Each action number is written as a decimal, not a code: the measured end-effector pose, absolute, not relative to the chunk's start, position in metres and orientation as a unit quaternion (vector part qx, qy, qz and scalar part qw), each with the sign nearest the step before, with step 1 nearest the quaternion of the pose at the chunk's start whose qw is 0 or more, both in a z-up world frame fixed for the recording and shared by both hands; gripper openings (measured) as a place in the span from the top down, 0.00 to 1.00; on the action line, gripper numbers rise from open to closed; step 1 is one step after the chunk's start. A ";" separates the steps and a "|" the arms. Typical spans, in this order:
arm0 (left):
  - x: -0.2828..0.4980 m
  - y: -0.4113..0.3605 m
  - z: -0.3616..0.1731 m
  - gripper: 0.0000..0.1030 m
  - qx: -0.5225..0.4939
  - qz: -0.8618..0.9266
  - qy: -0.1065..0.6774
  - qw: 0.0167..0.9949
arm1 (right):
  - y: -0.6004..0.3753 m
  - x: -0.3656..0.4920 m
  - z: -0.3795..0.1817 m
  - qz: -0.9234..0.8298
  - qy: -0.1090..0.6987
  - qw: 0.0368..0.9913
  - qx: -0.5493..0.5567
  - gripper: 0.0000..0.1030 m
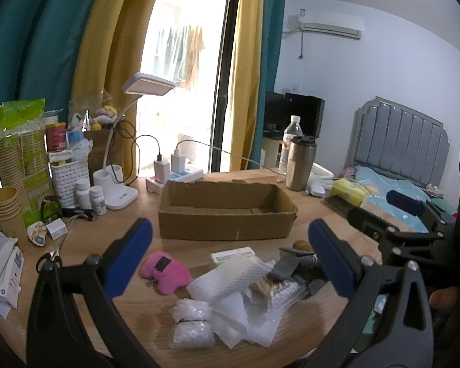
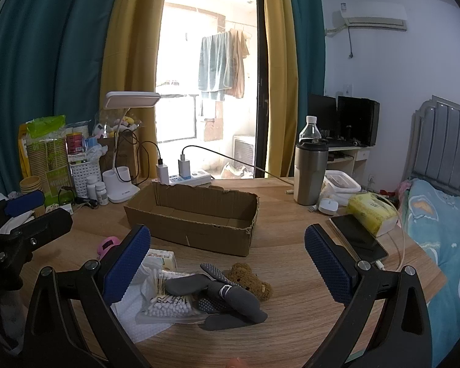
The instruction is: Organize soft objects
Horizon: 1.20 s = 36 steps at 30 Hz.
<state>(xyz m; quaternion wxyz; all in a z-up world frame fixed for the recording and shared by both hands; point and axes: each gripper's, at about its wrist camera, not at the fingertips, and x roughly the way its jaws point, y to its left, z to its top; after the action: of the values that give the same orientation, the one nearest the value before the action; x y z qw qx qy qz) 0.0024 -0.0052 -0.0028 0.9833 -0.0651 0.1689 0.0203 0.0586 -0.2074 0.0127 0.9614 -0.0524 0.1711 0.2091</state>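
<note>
An empty brown cardboard box (image 1: 227, 211) stands mid-table; it also shows in the right wrist view (image 2: 193, 214). In front of it lies a pile: a pink plush (image 1: 165, 271), white foam sheets (image 1: 230, 276), a bubble-wrap bundle (image 1: 191, 322), grey socks (image 2: 227, 297), a small brown teddy (image 2: 250, 279), a bag of cotton swabs (image 2: 168, 300) and a tissue pack (image 2: 164, 259). My left gripper (image 1: 230, 257) is open above the pile. My right gripper (image 2: 227, 260) is open above the socks and teddy. Both are empty.
A desk lamp (image 1: 119, 184), pill bottles (image 1: 90, 194), paper cups (image 1: 6, 205) and a power strip (image 1: 174, 178) crowd the back left. A steel tumbler (image 2: 309, 173), water bottle (image 2: 310, 128), yellow tissue pack (image 2: 372, 213) and phone (image 2: 358, 237) sit right. A bed (image 2: 444, 220) lies beyond.
</note>
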 end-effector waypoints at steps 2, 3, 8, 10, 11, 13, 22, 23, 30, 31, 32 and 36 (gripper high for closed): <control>0.003 -0.005 -0.003 0.01 -0.065 0.020 0.168 0.983 | -0.208 0.058 0.013 0.209 0.171 0.961 -0.052 0.01; 0.003 -0.005 -0.003 0.01 -0.064 0.020 0.169 0.983 | -0.208 0.059 0.013 0.209 0.171 0.961 -0.052 0.01; 0.003 -0.005 -0.003 0.01 -0.065 0.020 0.169 0.983 | -0.208 0.059 0.013 0.209 0.171 0.961 -0.052 0.01; 0.003 -0.005 -0.003 0.01 -0.065 0.021 0.168 0.983 | -0.208 0.059 0.012 0.210 0.171 0.961 -0.052 0.01; 0.004 -0.005 -0.003 0.01 -0.066 0.022 0.168 0.983 | -0.208 0.059 0.013 0.210 0.171 0.961 -0.052 0.01; 0.004 -0.005 -0.003 0.01 -0.067 0.023 0.168 0.983 | -0.208 0.059 0.013 0.210 0.171 0.961 -0.052 0.01; 0.004 -0.005 -0.003 0.01 -0.068 0.023 0.168 0.983 | -0.208 0.059 0.012 0.209 0.172 0.961 -0.052 0.01; 0.004 -0.004 -0.003 0.01 -0.068 0.023 0.168 0.983 | -0.208 0.059 0.012 0.209 0.172 0.961 -0.052 0.01; 0.003 -0.004 -0.004 0.01 -0.070 0.023 0.169 0.983 | -0.207 0.060 0.011 0.209 0.173 0.961 -0.052 0.01; 0.002 -0.004 -0.004 0.01 -0.070 0.024 0.169 0.983 | -0.207 0.060 0.011 0.209 0.174 0.961 -0.052 0.01; 0.002 -0.004 -0.004 0.01 -0.070 0.024 0.169 0.983 | -0.206 0.058 0.010 0.209 0.174 0.961 -0.052 0.01; 0.002 -0.004 -0.004 0.01 -0.070 0.023 0.170 0.983 | -0.206 0.059 0.010 0.209 0.175 0.961 -0.052 0.01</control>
<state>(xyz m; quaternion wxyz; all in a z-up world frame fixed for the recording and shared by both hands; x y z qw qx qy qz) 0.0020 -0.0038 -0.0042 0.9826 -0.0705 0.1701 0.0235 0.0590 -0.2056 0.0098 0.9607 -0.0520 0.1745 0.2093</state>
